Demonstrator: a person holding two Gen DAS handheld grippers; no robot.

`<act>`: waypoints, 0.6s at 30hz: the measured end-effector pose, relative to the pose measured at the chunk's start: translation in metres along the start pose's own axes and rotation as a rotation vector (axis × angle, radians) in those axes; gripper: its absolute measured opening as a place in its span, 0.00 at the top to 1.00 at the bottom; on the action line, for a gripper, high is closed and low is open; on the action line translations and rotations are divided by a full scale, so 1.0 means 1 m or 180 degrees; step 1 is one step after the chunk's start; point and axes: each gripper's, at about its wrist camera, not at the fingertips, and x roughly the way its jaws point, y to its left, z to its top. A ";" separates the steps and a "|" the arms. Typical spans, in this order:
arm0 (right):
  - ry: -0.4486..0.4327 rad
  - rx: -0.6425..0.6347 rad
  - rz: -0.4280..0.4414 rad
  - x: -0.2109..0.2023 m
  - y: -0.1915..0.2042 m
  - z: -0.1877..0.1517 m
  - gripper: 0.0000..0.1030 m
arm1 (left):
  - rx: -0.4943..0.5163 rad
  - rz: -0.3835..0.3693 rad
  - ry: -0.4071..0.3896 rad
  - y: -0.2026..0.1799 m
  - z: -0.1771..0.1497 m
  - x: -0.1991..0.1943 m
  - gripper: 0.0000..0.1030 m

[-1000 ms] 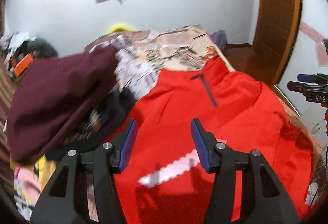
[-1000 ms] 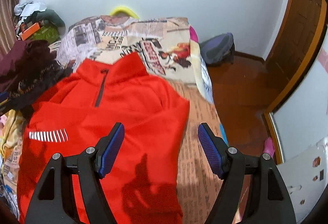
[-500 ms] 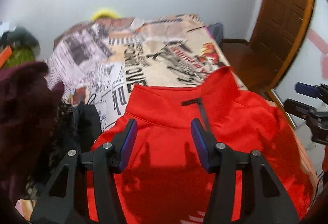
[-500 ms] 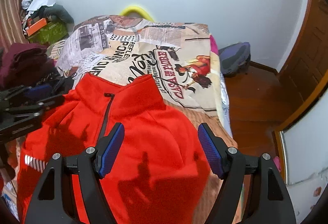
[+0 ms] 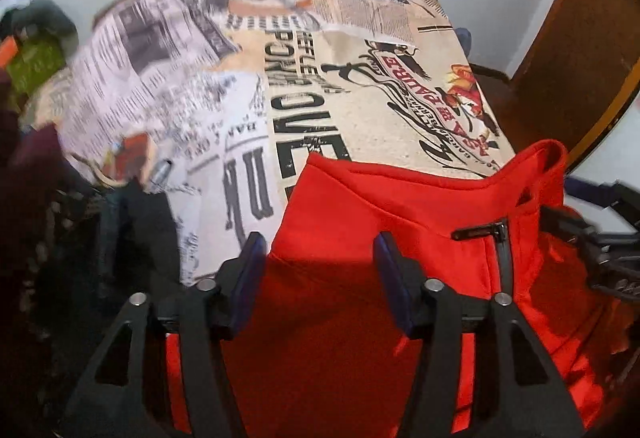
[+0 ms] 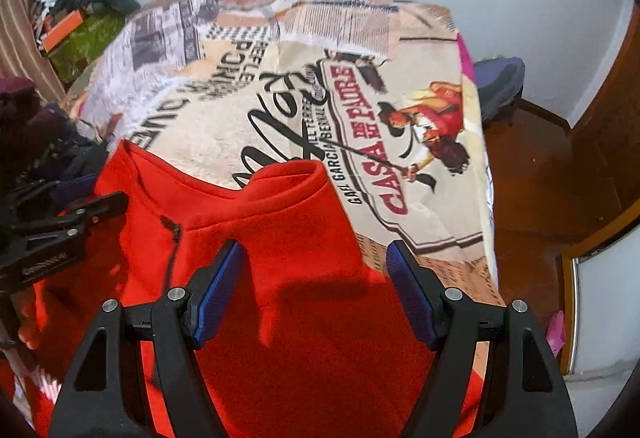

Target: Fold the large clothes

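Note:
A red zip-neck pullover [image 5: 360, 222] lies flat on the bed, collar toward the far wall, with a dark zipper [image 5: 500, 238] at the neck. My left gripper [image 5: 318, 262] is open and empty, low over the left shoulder below the collar. My right gripper [image 6: 314, 274] is open and empty, low over the pullover's [image 6: 280, 238] right shoulder near its edge. Each gripper shows at the side of the other's view, the right [image 5: 600, 238] and the left [image 6: 60, 230].
The bed has a newspaper-print cover [image 6: 312, 97]. A heap of dark and maroon clothes [image 5: 48, 197] lies at the bed's left. A wooden door [image 5: 580, 37] and wood floor [image 6: 540, 177] are to the right, with a blue bag [image 6: 500, 81] by the wall.
Both grippers have moved forward and down toward the pullover's collar and shoulders. Both stay open. The pullover has not moved.

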 end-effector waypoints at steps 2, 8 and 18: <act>-0.0020 -0.0020 0.0040 0.005 0.002 0.000 0.31 | -0.0114 -0.0144 0.0009 0.009 0.000 0.005 0.32; -0.0008 0.0135 0.0280 0.013 -0.005 0.003 0.32 | -0.0070 -0.0235 -0.0017 0.009 -0.001 0.005 0.38; -0.0156 0.0233 0.0542 -0.017 -0.006 -0.008 0.85 | 0.0350 -0.0062 -0.0118 -0.013 -0.014 -0.022 0.93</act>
